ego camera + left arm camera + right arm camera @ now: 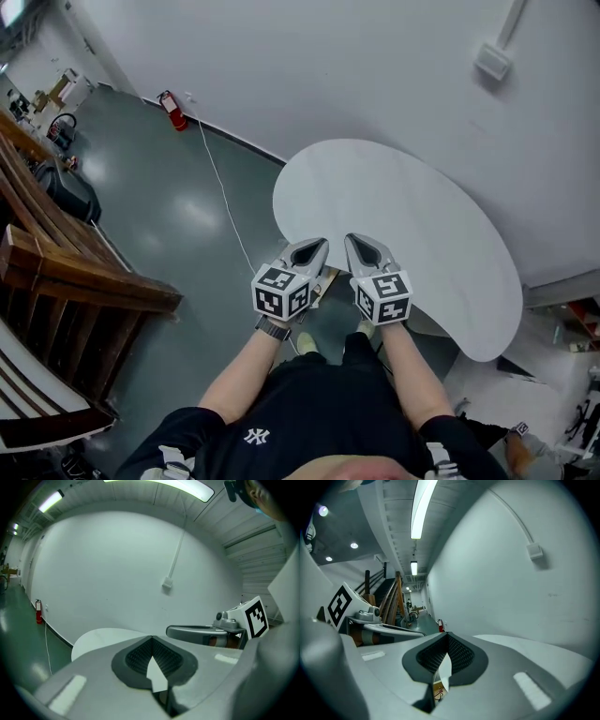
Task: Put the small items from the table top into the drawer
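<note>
Well, no small items show anywhere on the table (412,216); its round white top looks bare, though the grippers hide a strip at its near edge, so something little could lie there unseen; the drawer cannot be made out for sure either; a tan bit (325,279) peeks out under that edge, and it may be part of the drawer, but it is too small to tell, and nothing inside it can be seen; the left gripper (312,247) and the right gripper (360,246) hang side by side just over the near edge, close together but apart, both pointing toward the wall; each has its jaws pressed together with nothing between them, so both are empty; I think this fits two stories: the items all lie in the drawer now, or some wait where the grippers hide them; either way, the good thing is to look well before doing more; keep the jaws away from the table edge so they do not bump it, and tip the head to see the hidden strip and the space under the top; farther off are a red extinguisher (172,110) by the wall and a wood rail (84,272), well apart from the table.
</note>
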The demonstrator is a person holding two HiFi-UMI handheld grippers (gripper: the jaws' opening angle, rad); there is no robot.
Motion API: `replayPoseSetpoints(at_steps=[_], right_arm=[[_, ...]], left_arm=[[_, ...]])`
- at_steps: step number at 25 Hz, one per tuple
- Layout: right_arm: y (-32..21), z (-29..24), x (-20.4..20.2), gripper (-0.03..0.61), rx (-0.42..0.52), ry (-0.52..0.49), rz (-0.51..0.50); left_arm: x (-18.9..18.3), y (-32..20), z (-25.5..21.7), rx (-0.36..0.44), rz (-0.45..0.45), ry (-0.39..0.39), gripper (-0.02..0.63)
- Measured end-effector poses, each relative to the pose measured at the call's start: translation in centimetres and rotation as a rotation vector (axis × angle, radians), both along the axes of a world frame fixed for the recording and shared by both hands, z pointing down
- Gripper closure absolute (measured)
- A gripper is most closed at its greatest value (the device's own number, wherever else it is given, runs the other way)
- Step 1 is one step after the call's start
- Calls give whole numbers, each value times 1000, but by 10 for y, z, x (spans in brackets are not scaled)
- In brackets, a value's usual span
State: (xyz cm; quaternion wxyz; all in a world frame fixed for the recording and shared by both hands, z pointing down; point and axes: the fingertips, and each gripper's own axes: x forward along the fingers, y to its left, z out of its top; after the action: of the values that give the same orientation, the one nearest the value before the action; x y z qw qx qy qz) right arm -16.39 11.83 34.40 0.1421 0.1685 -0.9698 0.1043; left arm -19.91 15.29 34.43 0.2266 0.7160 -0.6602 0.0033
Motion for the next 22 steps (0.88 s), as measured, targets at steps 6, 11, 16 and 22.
replayPoseSetpoints(at_steps=[6, 11, 16, 22], right_arm=[[-8, -25, 7, 554, 33, -33, 25], [-5, -37, 4, 554, 57, -47, 29], [-5, -42, 2, 554, 68, -51, 36], [-2, -39, -1, 554, 64, -50, 33]], left_arm=[[6, -7, -33, 46, 25, -34, 614], [5, -5, -46, 67, 37, -45, 614], [2, -4, -55, 87, 37, -55, 614], [1, -1, -52, 83, 36, -54, 614]])
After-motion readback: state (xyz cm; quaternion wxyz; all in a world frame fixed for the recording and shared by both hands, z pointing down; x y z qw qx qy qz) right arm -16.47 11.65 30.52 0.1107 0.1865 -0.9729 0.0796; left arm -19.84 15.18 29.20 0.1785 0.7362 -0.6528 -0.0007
